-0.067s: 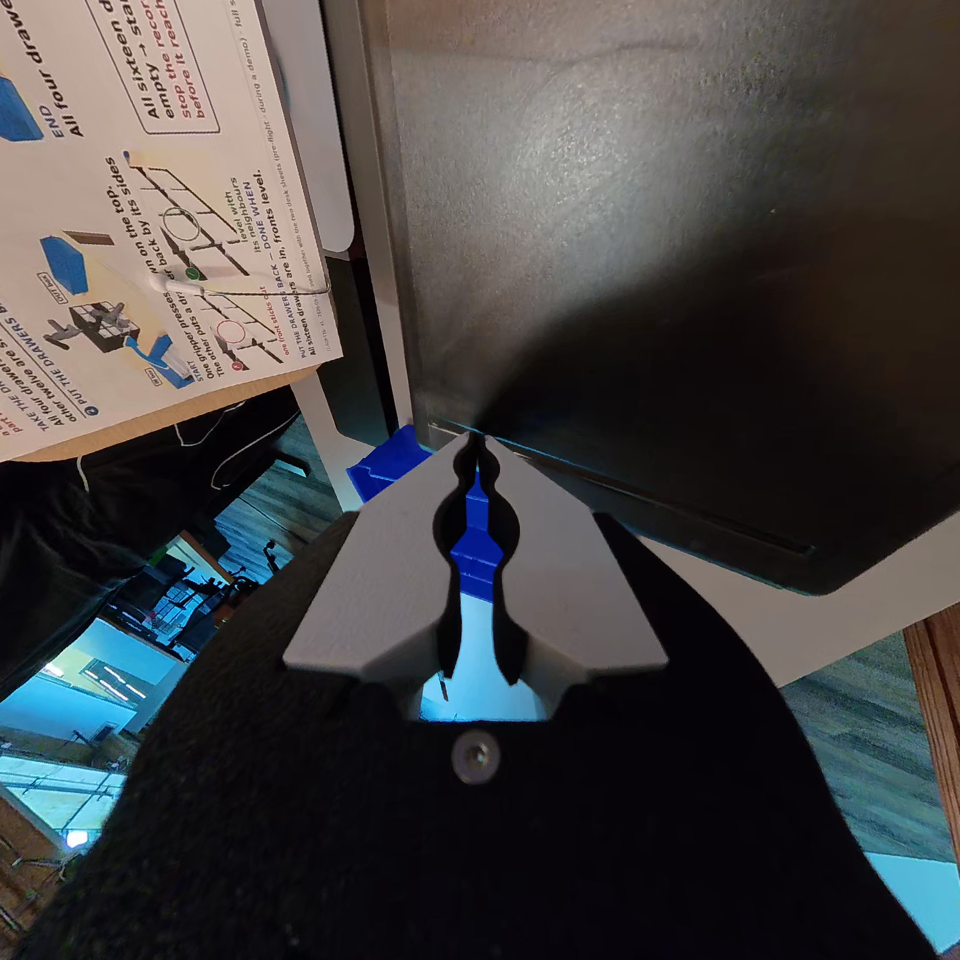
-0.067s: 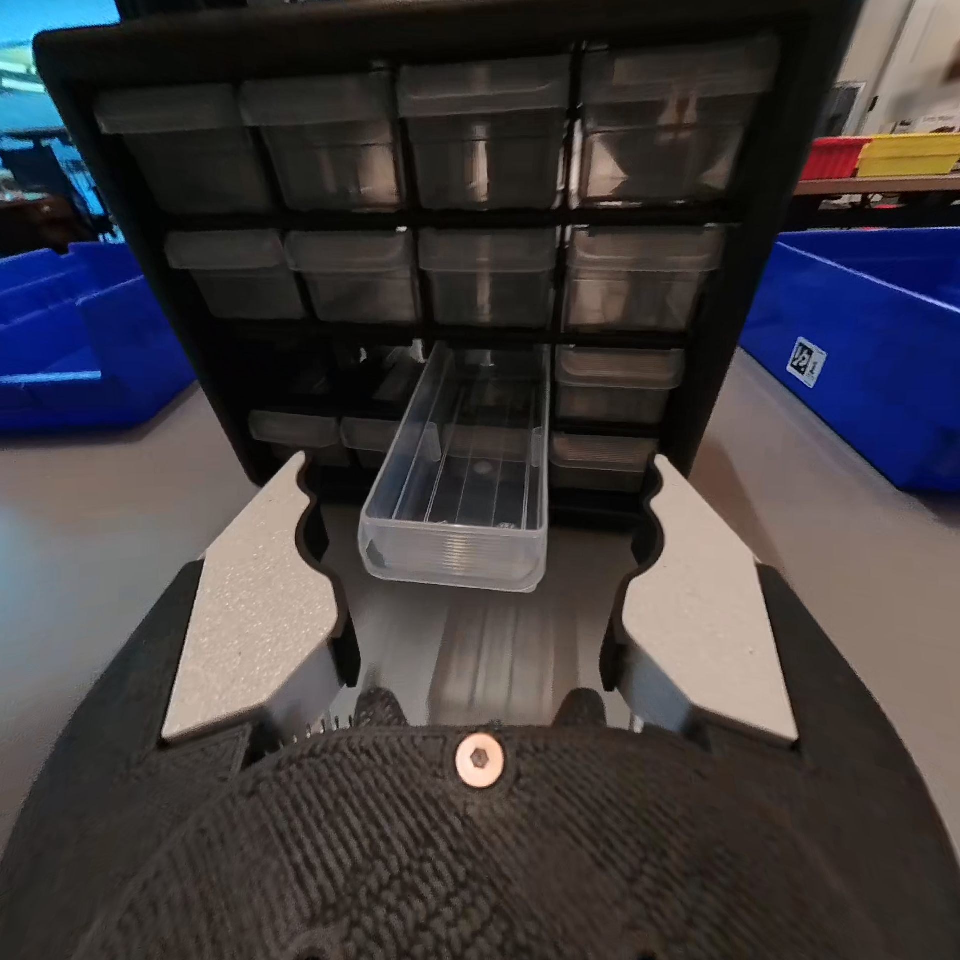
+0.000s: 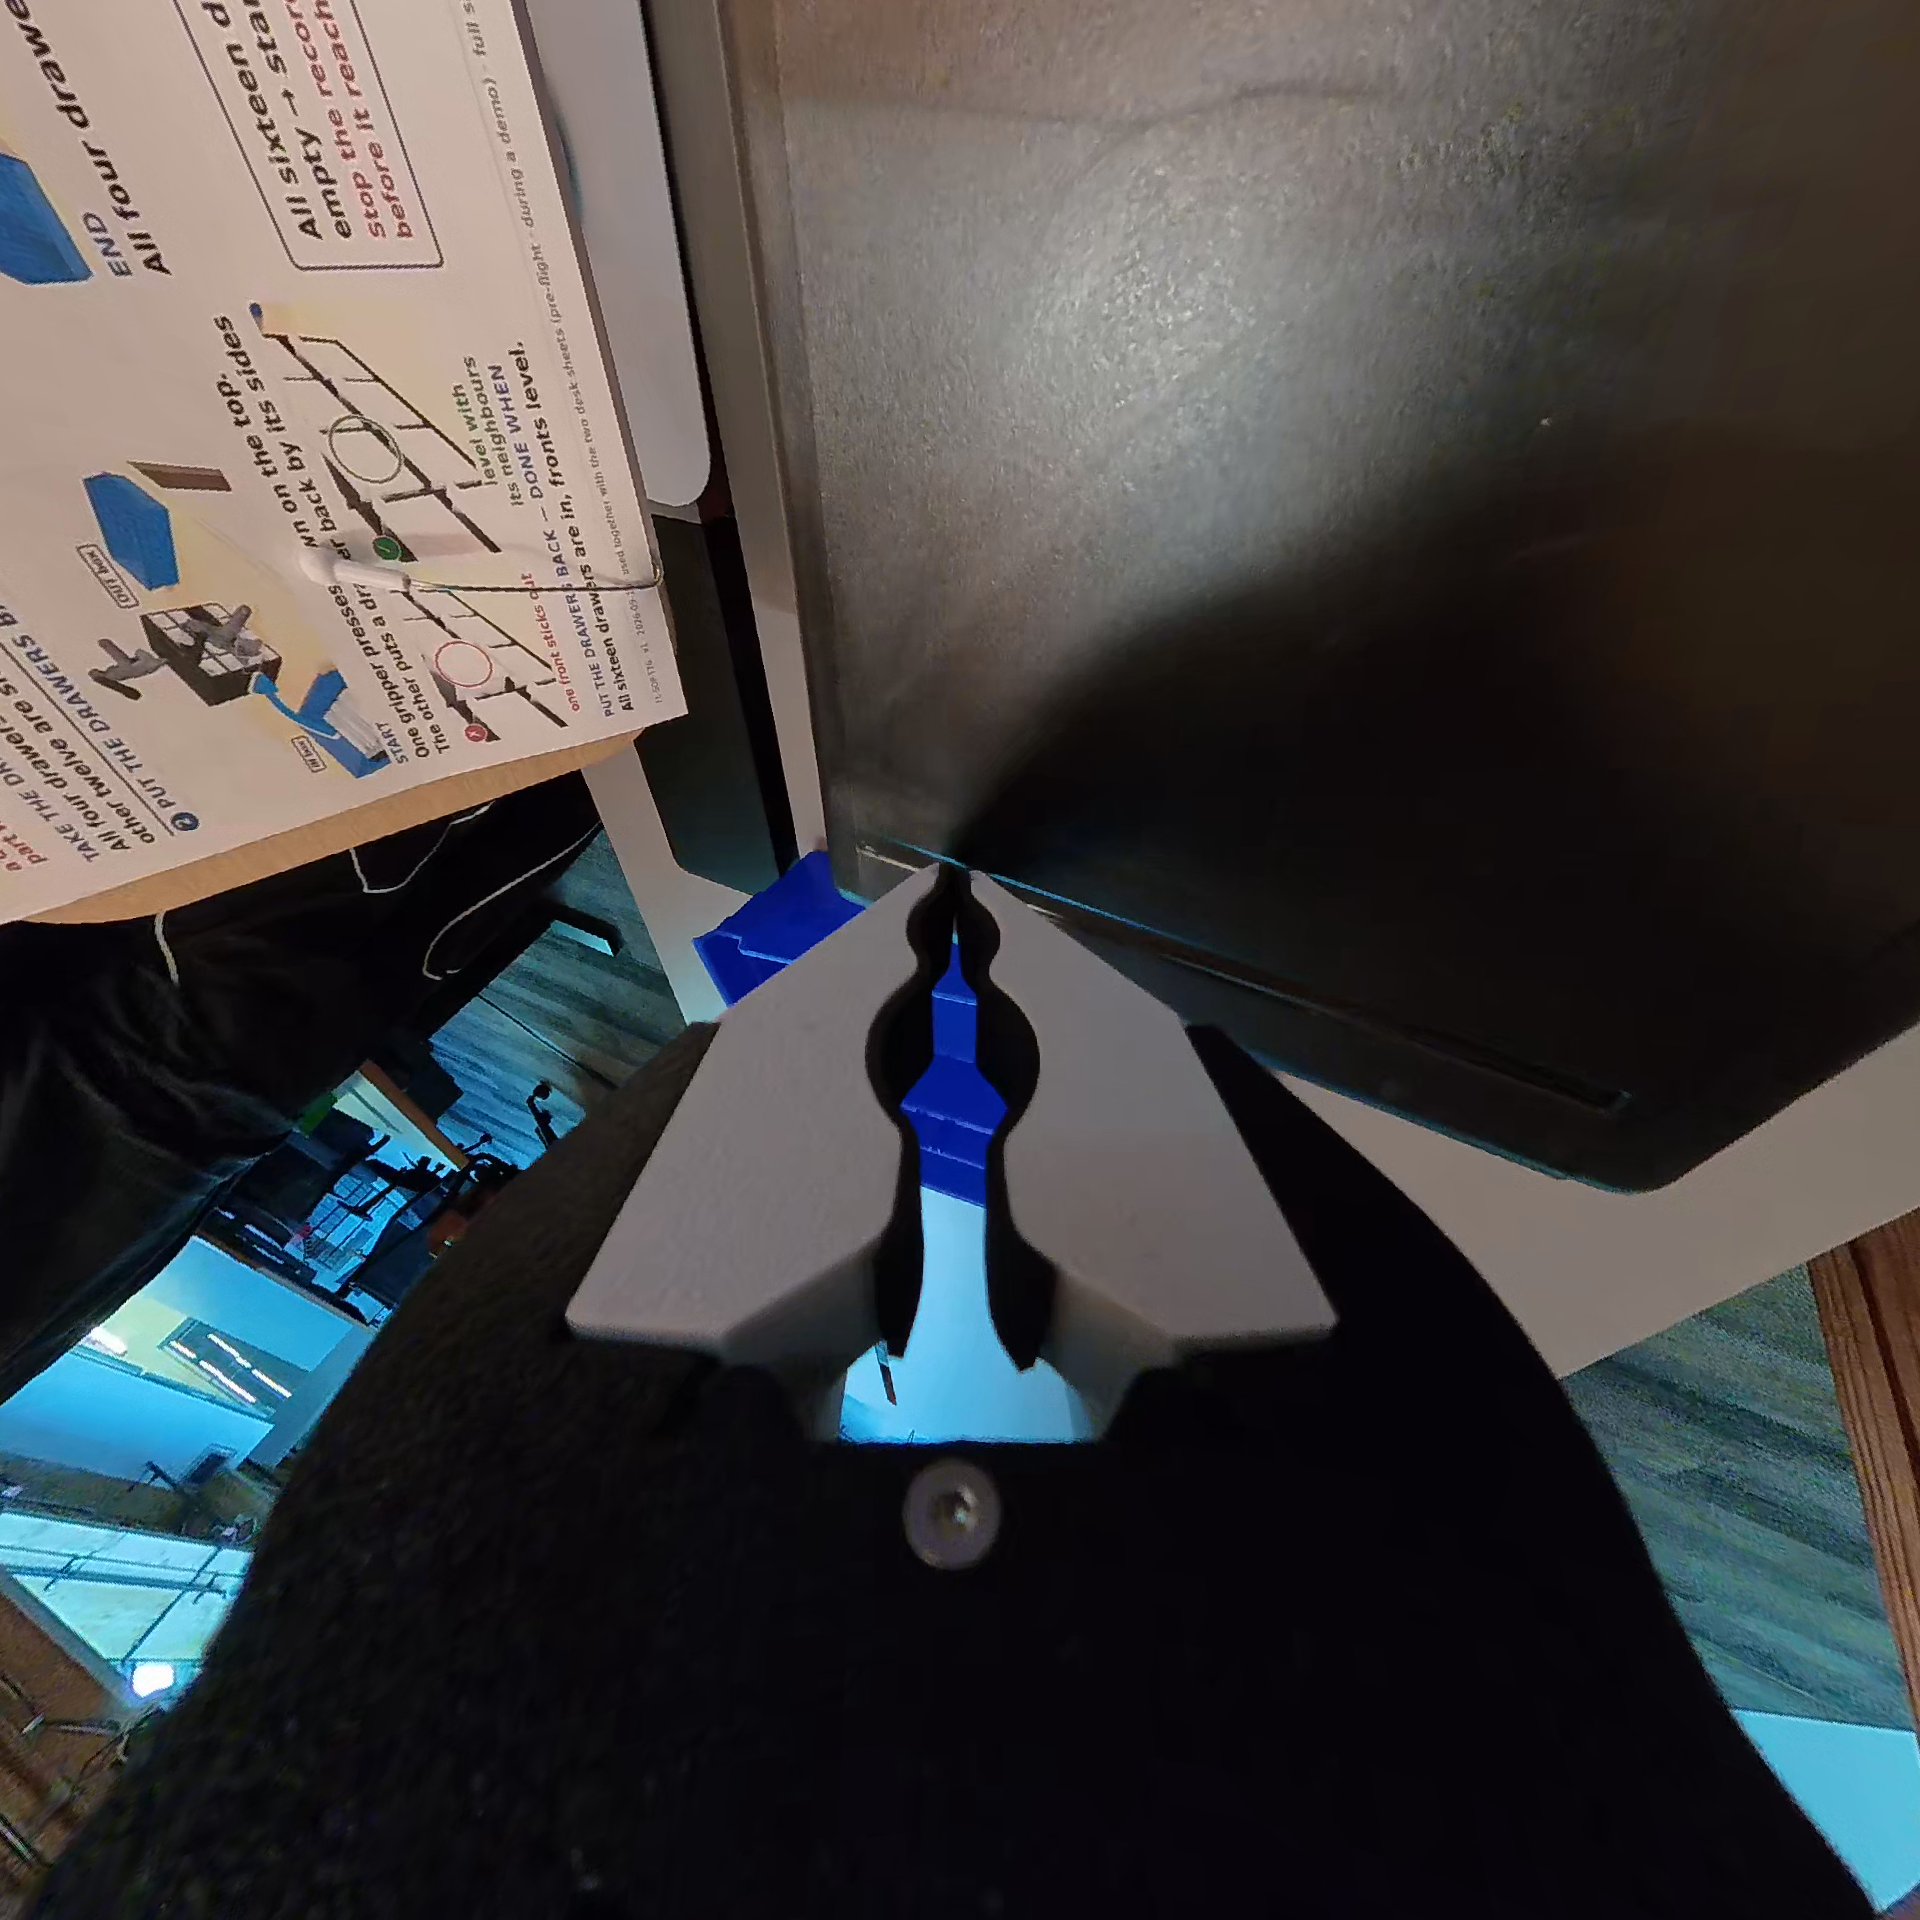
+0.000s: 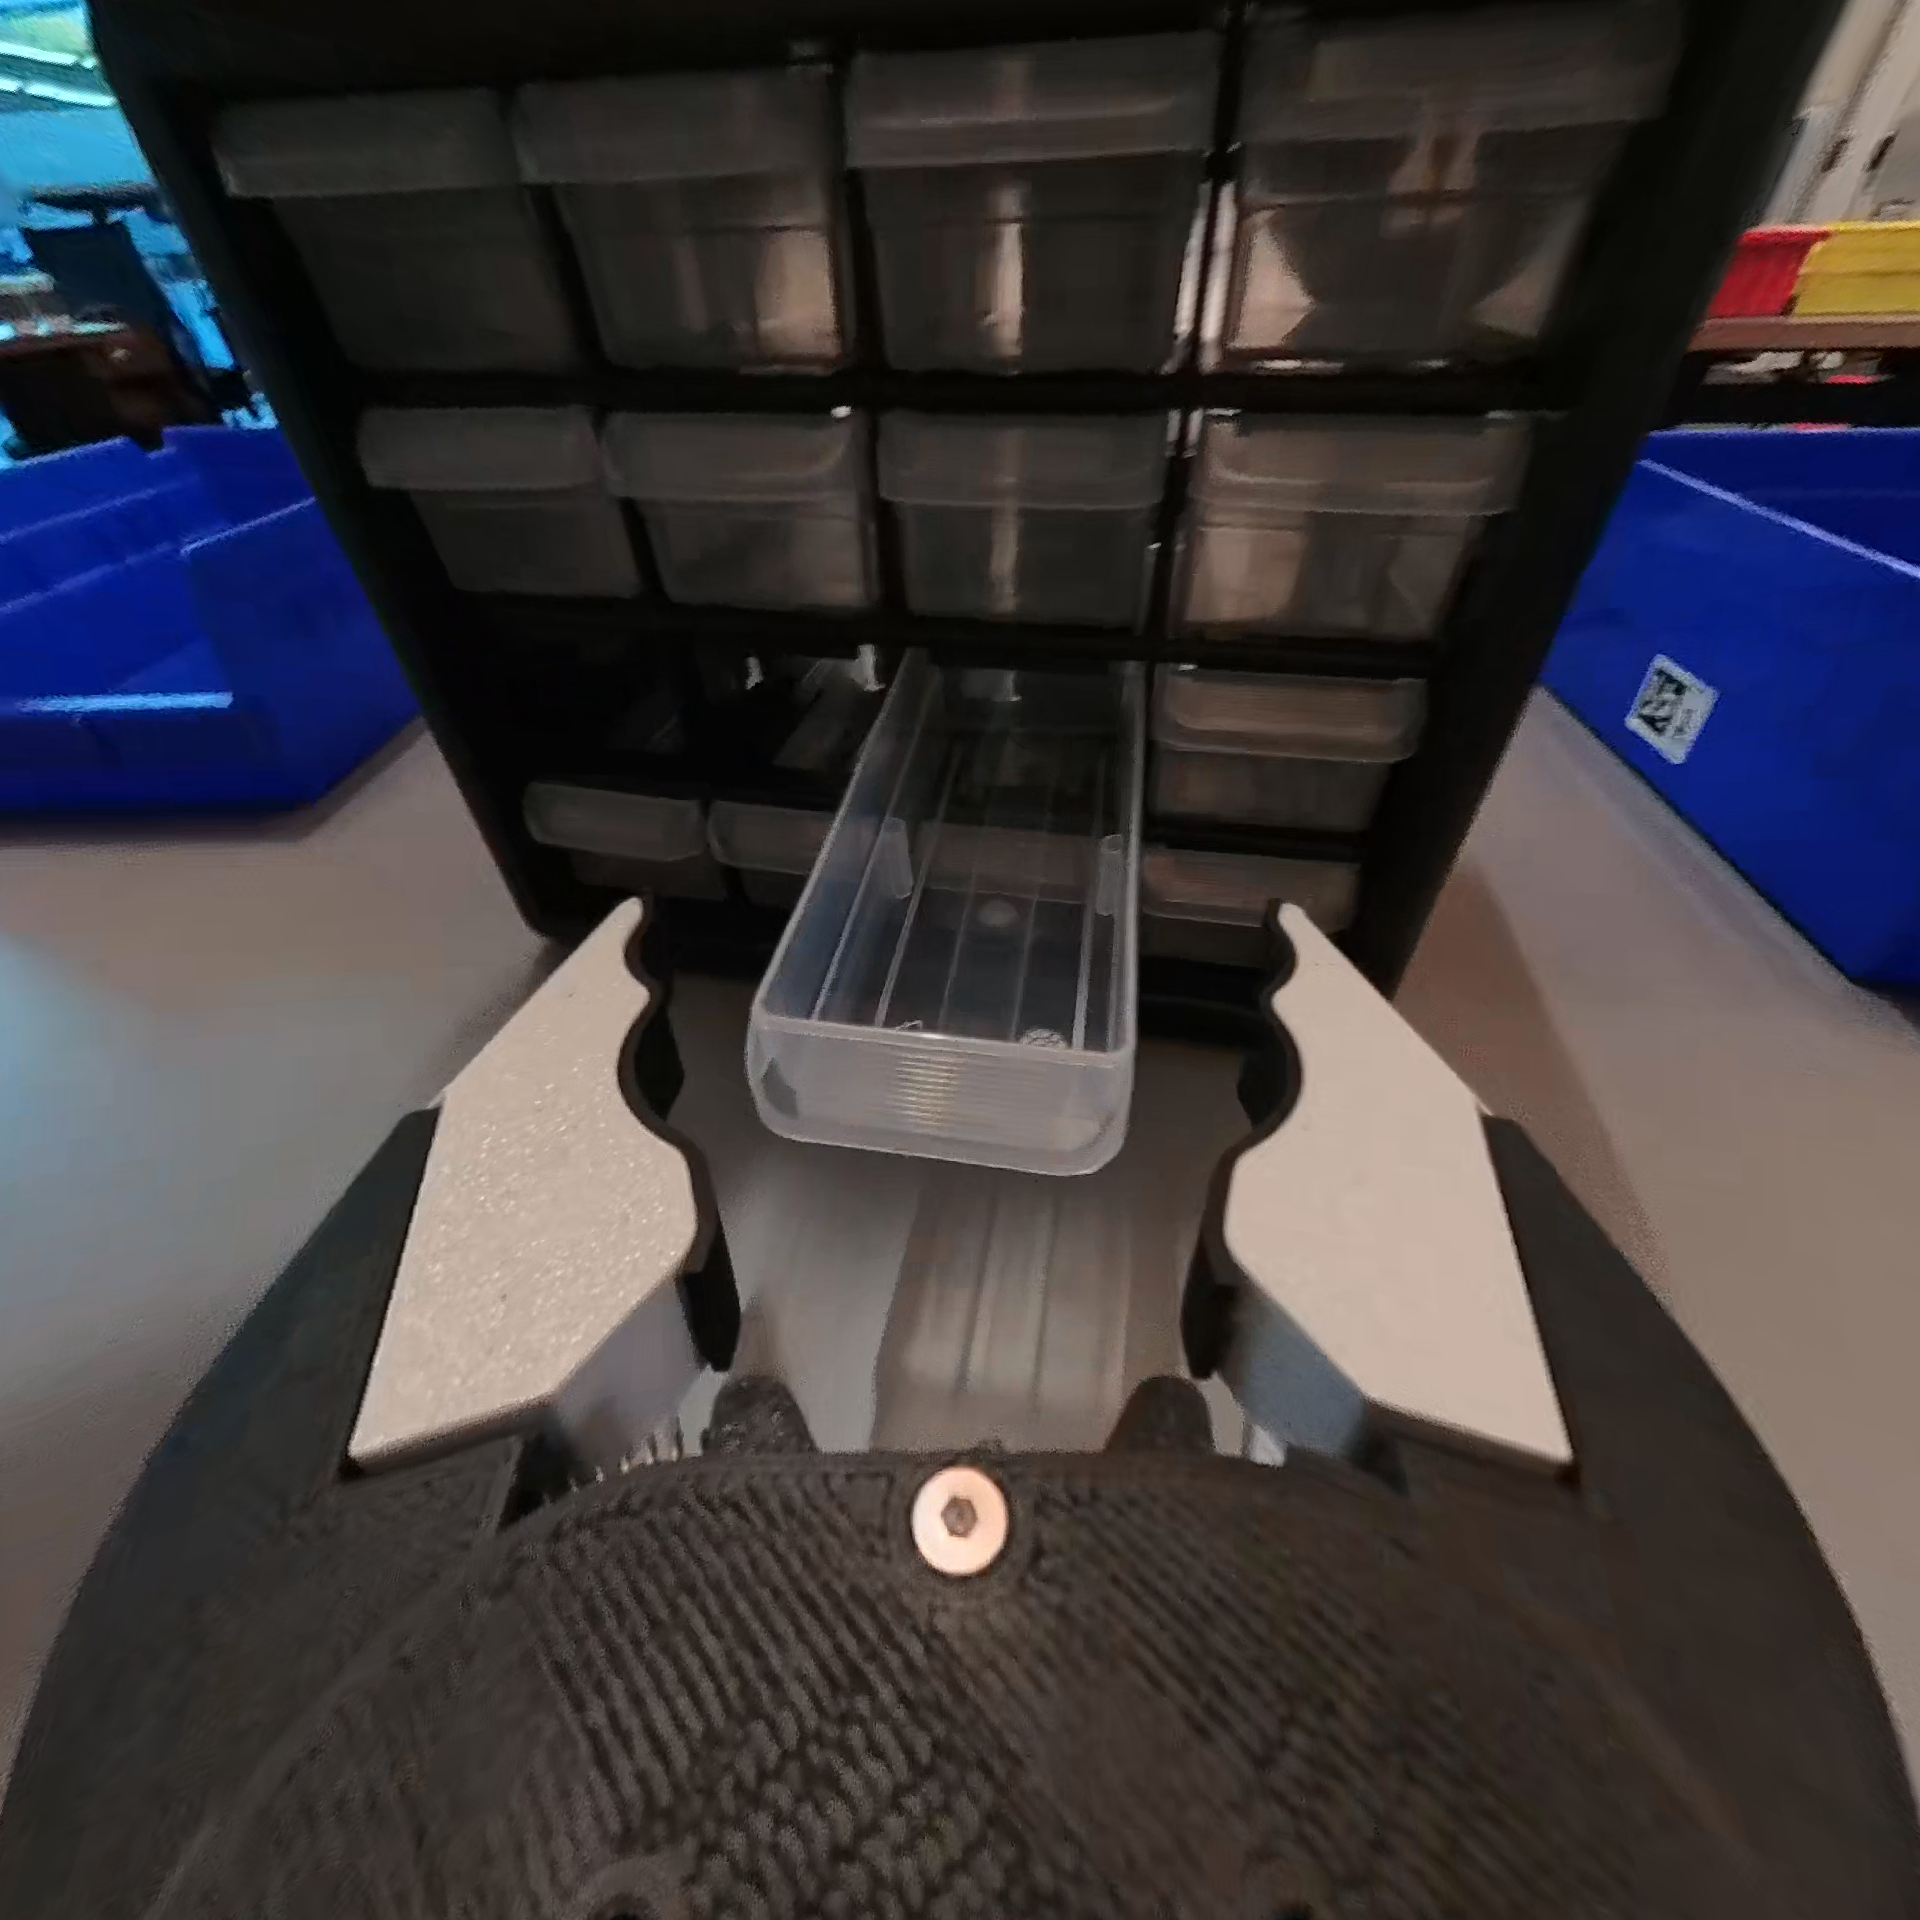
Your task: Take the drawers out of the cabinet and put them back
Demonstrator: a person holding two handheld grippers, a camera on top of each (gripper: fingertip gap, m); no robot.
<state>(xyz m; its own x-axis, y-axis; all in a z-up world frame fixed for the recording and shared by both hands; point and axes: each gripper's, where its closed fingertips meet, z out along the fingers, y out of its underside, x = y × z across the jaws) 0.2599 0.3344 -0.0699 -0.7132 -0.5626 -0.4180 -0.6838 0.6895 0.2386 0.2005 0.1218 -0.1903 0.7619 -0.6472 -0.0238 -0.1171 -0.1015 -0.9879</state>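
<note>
Clear plastic drawer (image 4: 940, 997) sticks far out of the cabinet (image 4: 935, 416), long axis toward the right gripper (image 4: 956, 914), whose spread, empty fingers flank its front. The left gripper (image 3: 954, 883), closed, touches the cabinet's top.

A pulled-out clear drawer (image 4: 940, 977) juts from the cabinet (image 4: 1496, 582); bare table (image 4: 208, 1018) flanks it.
</note>
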